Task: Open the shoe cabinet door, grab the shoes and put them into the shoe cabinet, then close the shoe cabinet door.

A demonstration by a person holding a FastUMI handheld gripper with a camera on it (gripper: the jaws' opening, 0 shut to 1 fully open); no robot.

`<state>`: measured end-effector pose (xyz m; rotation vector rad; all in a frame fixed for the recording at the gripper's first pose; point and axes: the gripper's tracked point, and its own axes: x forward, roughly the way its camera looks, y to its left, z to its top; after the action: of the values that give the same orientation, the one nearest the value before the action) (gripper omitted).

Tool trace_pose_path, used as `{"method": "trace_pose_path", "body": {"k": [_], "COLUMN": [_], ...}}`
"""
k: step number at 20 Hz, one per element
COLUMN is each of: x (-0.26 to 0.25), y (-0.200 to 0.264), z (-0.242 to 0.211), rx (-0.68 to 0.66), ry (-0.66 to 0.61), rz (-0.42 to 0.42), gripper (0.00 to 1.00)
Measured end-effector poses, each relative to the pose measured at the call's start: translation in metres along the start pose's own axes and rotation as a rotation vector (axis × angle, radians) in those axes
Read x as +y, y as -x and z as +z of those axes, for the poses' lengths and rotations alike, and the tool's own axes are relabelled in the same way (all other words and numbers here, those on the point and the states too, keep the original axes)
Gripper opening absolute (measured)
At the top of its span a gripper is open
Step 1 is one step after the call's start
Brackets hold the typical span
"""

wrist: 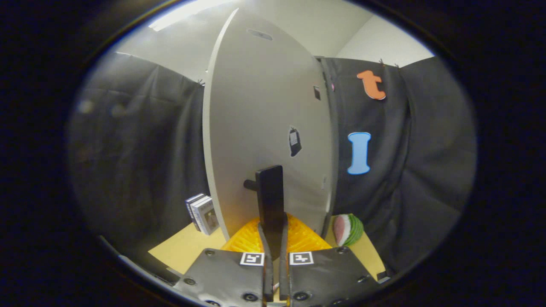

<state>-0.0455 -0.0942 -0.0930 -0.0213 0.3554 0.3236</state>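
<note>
Item 1, nearest: my gripper (273, 232). I am seeing its 2 fingers (264, 243) standing close together and pressing from both sides on the lower end of the handle (270, 200), so it is clamping that handle. 2 square markers (251, 258) are sitting on the finger bases, 1 on each.

Item 2: the handle. It is a dark upright bar standing off the door (264, 128) on a short peg at its left, and its foot is running down between the fingers.

Item 3: the door. It is a pale grey panel, standing just beyond the fingers and facing me at a slant. I am noting 2 small dark tags (294, 142) on its face, above and to the right of the handle. I cannot tell how far the door is swinging, nor see the cabinet's inside or any shoes.

Item 4: an orange ribbed mat (303, 236) is lying under the fingers at the door's foot, on a tan tabletop (187, 247).

Item 5: a small upright box (204, 214) is standing on the tabletop left of the door's edge.

Item 6: a watermelon-slice toy (347, 229) is lying on the tabletop right of the door.

Item 7, farthest: black cloth (140, 140) is hanging behind everything, on both sides.
</note>
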Motion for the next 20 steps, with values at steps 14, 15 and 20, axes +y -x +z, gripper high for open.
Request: {"method": "trace_pose_path", "body": {"k": [14, 15, 20], "x": [-0.127, -0.132, -0.152], "y": [0.028, 0.028, 0.024], "z": [0.005, 0.003, 0.004], "rx": [0.014, 0.018, 0.026], "ry": [-0.061, -0.069, -0.062], "rz": [-0.146, -0.143, -0.102], "gripper": [0.04, 0.03, 0.02]}}
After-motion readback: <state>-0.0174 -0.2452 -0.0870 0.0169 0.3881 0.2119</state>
